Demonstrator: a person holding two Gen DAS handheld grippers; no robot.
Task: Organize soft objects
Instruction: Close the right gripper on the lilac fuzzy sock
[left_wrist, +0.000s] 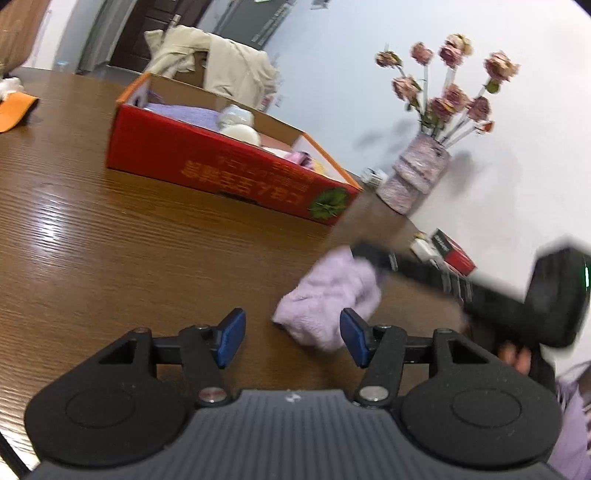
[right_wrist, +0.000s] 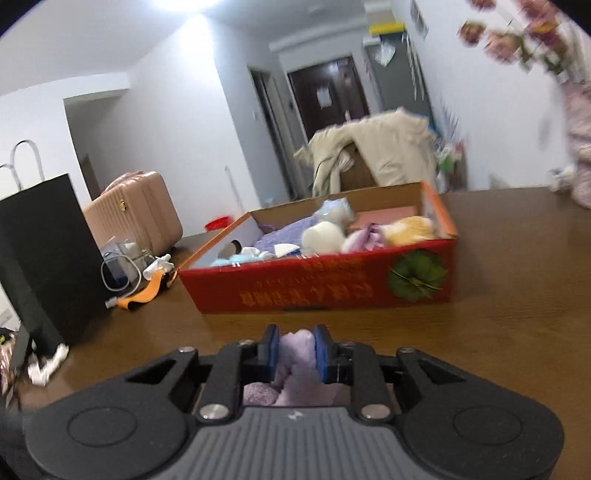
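Lilac fleece cloth (right_wrist: 295, 354) pinched in the right gripper (right_wrist: 295, 349), above the brown worktop (left_wrist: 110, 240).

The right gripper's blue pads (right_wrist: 320, 352) are closed in tight on the cloth, which bulges up between them and bunches behind; in the left wrist view the same cloth (left_wrist: 332, 295) hangs from the right gripper (left_wrist: 364, 254) just over the wood. The left gripper (left_wrist: 291, 338) stands wide apart with nothing between its pads, low over the worktop and near the cloth. Beyond, a red cardboard box (right_wrist: 332, 288) sits on the worktop, already filled with soft things: purple fabric, a white roll, a yellow plush, pale blue pieces. A vase of dried roses (left_wrist: 421, 173) stands by the wall.
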